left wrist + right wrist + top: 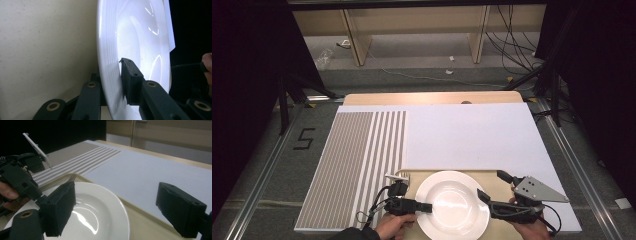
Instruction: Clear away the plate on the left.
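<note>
The plate [453, 205] lies on a mat [494, 182] at the near edge of the tabletop [472, 132], roughly midway between the two hands. A fork [404, 175] lies on the mat just beyond the plate's left rim. The left tongs [428, 207] come in from the plate's left side, one jaw above the rim and one beneath it. The right tongs [494, 186] sit at the plate's right side, one jaw over the rim, the other well off to the right above the mat. Behind the mat a sheet covers the tabletop; a striped cloth [357, 160] lies left of the plate and runs toward the far edge.
</note>
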{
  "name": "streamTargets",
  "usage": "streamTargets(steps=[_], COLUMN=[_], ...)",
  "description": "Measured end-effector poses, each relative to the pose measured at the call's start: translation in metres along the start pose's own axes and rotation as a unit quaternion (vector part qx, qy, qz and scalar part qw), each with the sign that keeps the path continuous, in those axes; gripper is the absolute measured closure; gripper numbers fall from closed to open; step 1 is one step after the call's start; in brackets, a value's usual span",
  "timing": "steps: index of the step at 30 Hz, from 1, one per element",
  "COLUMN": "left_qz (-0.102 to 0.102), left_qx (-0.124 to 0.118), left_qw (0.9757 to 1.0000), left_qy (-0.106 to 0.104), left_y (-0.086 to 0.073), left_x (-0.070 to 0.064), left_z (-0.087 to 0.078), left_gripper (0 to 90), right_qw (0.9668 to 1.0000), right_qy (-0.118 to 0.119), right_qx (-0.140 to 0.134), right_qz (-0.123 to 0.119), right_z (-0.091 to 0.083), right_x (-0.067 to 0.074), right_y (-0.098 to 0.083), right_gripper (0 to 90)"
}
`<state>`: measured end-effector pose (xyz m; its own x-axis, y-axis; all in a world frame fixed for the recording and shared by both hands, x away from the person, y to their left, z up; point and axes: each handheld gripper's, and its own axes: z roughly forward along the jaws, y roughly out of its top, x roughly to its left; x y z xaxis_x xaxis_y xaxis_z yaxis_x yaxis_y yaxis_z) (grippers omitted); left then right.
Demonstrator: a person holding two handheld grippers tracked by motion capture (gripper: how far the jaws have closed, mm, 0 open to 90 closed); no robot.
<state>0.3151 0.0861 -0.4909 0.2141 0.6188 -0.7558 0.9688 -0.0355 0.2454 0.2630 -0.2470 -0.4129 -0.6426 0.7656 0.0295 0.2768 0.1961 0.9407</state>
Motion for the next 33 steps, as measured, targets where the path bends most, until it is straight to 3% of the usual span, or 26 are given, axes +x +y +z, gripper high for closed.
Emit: streamTargets(steps=[4, 12, 16, 18, 22, 28, 33], left_qz=[0.013, 0.029, 0.033, 0.055, 0.095, 0.127, 0.153], left_qx=[0.012, 0.027, 0.014, -0.004, -0.037, -0.074, -0.117], left_qw=[0.9998, 0.9992, 0.9992, 0.9985, 0.9947, 0.989, 0.9811], left_qy=[-0.005, -0.009, -0.016, -0.003, 0.012, 0.016, 0.016], left_y=[-0.001, -0.001, 0.0, 0.002, 0.001, 0.001, 0.001], left_x=[0.0, 0.003, 0.003, 0.002, -0.001, -0.001, -0.004], left_z=[-0.002, -0.011, -0.021, -0.028, -0.039, -0.05, -0.059], left_gripper=[73.5, 57.2, 48.9, 46.8, 42.5, 37.8, 36.4], right_qw=[1.0, 1.0, 1.0, 1.0, 1.0, 1.0, 1.0], right_qy=[0.0, 0.0, 0.0, -0.001, 0.001, -0.001, 0.001], right_qx=[0.0, 0.001, 0.001, 0.004, 0.002, 0.006, 0.001], right_qz=[0.0, 0.0, 0.0, -0.001, 0.0, 0.0, 0.002], right_z=[0.0, 0.0, 0.0, 0.0, 0.001, 0.0, 0.0], right_x=[0.0, 0.0, 0.0, 0.0, 0.001, 0.001, 0.001], right_y=[0.0, 0.0, 0.0, 0.0, 0.0, 0.001, 0.0], right_gripper=[17.0, 17.0, 17.0, 17.0, 17.0, 17.0, 17.0])
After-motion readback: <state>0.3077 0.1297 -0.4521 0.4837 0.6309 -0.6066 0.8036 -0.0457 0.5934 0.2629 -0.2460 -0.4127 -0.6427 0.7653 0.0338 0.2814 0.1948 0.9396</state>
